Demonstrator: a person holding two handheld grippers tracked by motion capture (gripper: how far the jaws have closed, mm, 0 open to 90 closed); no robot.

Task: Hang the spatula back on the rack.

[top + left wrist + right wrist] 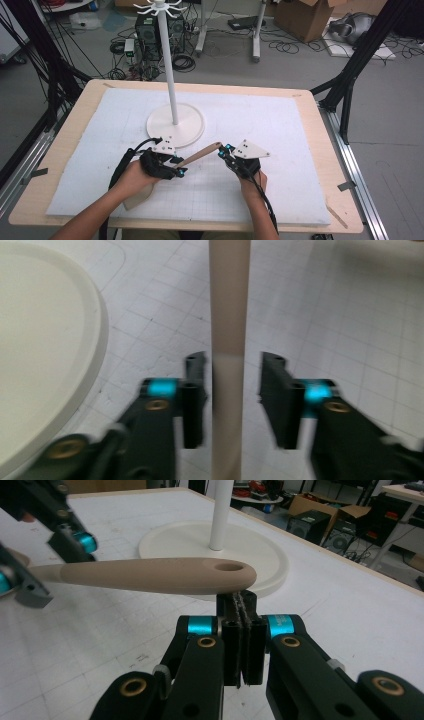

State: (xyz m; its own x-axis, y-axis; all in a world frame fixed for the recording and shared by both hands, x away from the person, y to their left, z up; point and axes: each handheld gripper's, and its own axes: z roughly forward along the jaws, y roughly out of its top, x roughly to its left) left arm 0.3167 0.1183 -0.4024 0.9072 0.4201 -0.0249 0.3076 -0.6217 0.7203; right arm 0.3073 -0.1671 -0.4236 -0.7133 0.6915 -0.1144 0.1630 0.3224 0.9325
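Note:
A wooden spoon (pixel 199 154) slants across the white mat, its bowl (pixel 137 197) low under the left hand and its handle end raised toward the right. My left gripper (pixel 179 170) straddles the handle (pixel 229 300); its jaws stand apart with a gap on each side, so it is open (pixel 231 375). My right gripper (pixel 223 150) is shut, pad against pad (pixel 241 600). The handle's holed end (pixel 227 570) lies right over its tips; I cannot tell whether an edge is pinched. In the right gripper view the left gripper (pixel 50 567) flanks the handle at the left.
A white stand with a round base (pixel 192 131) and a tall pole (pixel 170 75) rises just behind the grippers. The white gridded mat (pixel 280 130) covers the wooden table (pixel 330 165). Beyond the table, boxes, cables and black frame legs crowd the floor.

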